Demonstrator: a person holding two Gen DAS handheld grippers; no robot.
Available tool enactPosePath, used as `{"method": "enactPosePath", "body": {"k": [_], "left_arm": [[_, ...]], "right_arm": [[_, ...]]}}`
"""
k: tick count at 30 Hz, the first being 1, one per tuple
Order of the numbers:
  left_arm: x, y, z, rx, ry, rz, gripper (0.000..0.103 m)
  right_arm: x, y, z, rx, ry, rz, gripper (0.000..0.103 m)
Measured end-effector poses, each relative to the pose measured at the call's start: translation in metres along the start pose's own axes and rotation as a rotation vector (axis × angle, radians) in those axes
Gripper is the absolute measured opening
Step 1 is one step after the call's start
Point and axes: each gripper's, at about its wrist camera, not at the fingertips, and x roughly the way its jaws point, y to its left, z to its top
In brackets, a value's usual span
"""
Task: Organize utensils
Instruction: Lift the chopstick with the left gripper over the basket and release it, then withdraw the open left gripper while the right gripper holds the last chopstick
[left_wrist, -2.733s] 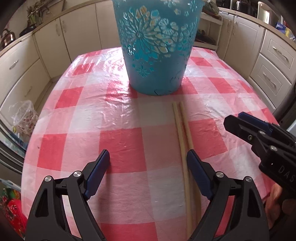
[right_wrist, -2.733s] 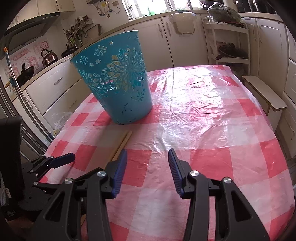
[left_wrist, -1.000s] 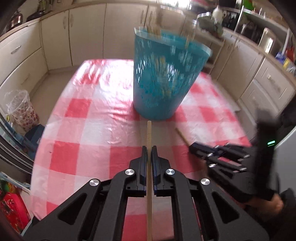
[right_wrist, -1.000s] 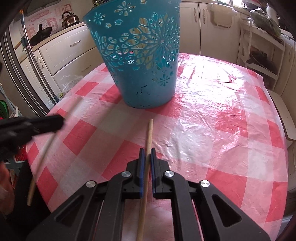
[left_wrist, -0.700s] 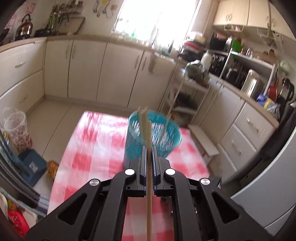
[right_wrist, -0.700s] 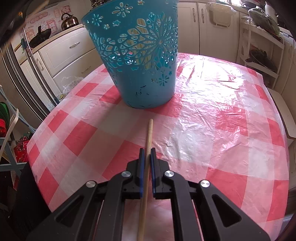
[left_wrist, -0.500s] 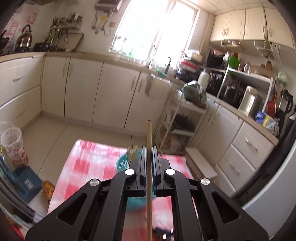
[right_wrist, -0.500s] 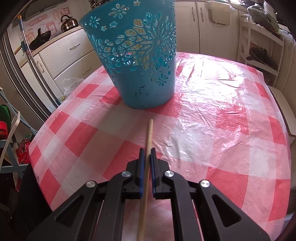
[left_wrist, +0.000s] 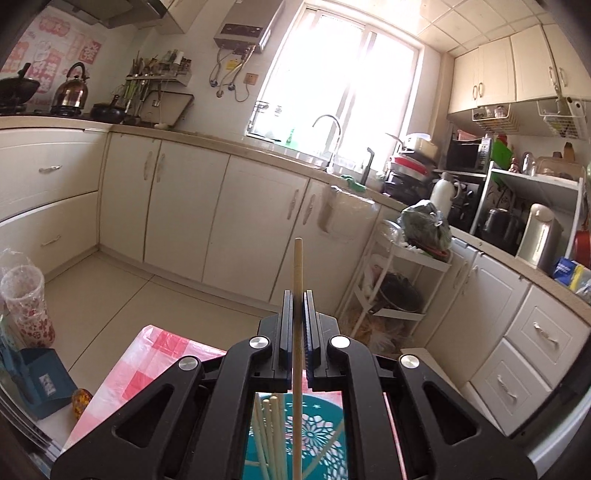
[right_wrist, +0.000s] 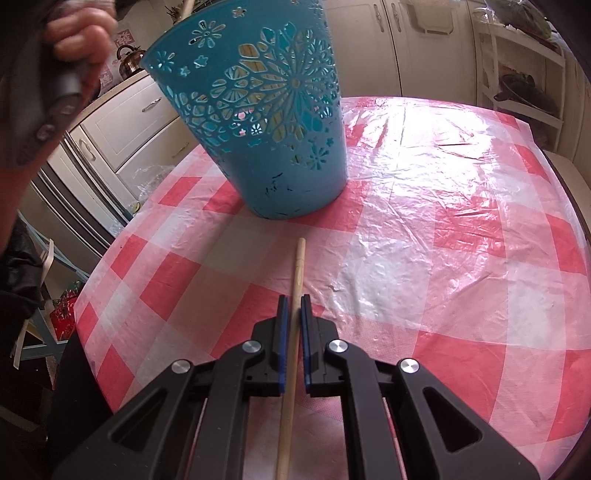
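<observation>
Each gripper pinches one wooden chopstick near the teal basket.

The left gripper (left_wrist: 297, 295) clamps a pale wooden chopstick (left_wrist: 297, 269) upright above the teal perforated plastic basket (left_wrist: 317, 435), where more sticks stand. The right gripper (right_wrist: 291, 301) is closed on a second wooden chopstick (right_wrist: 297, 266) pointing at 12 o'clock toward the basket (right_wrist: 258, 110); bare red-checked tablecloth (right_wrist: 461, 240) lies from 1 to 3 o'clock.

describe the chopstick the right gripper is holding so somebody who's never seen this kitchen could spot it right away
Start at the round table with the red and white checked cloth and find the tall blue cut-out basket. Just in front of it, one plain wooden chopstick points toward the basket, pinched in the right gripper. The other chopsticks stand inside the basket; this one is outside, low over the cloth.
</observation>
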Motion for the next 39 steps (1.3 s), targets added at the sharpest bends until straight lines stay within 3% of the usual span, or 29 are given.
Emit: {"method": "enactPosePath", "body": {"k": [11, 12, 14, 16, 18, 20, 22, 29, 35, 39], "left_arm": [[-0.001, 0.009, -0.044, 0.097, 0.116, 0.030, 0.009], [-0.005, 0.011, -0.046, 0.097, 0.127, 0.031, 0.013], [-0.019, 0.016, -0.049, 0.107, 0.124, 0.047, 0.037], [-0.041, 0.022, -0.051, 0.124, 0.093, 0.080, 0.050], [-0.063, 0.030, -0.052, 0.136, 0.066, 0.105, 0.059], [-0.085, 0.046, -0.059, 0.140, 0.052, 0.155, 0.075], [-0.098, 0.065, -0.072, 0.134, 0.073, 0.202, 0.081], [-0.092, 0.126, -0.135, 0.099, 0.256, 0.336, 0.081], [-0.084, 0.142, -0.153, 0.071, 0.313, 0.342, 0.082], [-0.082, 0.137, -0.156, 0.103, 0.319, 0.329, 0.084]], "right_arm": [[0.001, -0.002, 0.001, 0.003, 0.002, 0.007, 0.007], [0.001, -0.002, 0.001, 0.002, 0.002, 0.007, 0.008], [0.001, -0.003, 0.001, 0.003, 0.002, 0.016, 0.012], [0.001, -0.001, 0.001, -0.007, 0.000, 0.029, 0.017], [0.000, 0.004, 0.000, -0.027, -0.002, 0.025, 0.021], [0.000, 0.008, -0.001, -0.046, -0.005, 0.007, 0.022], [0.001, 0.010, -0.001, -0.055, -0.006, -0.005, 0.022], [0.003, 0.015, -0.003, -0.059, -0.020, -0.085, 0.022], [0.008, 0.032, -0.004, -0.152, -0.012, -0.199, 0.021], [0.009, 0.033, -0.005, -0.153, -0.016, -0.227, 0.020]]}}
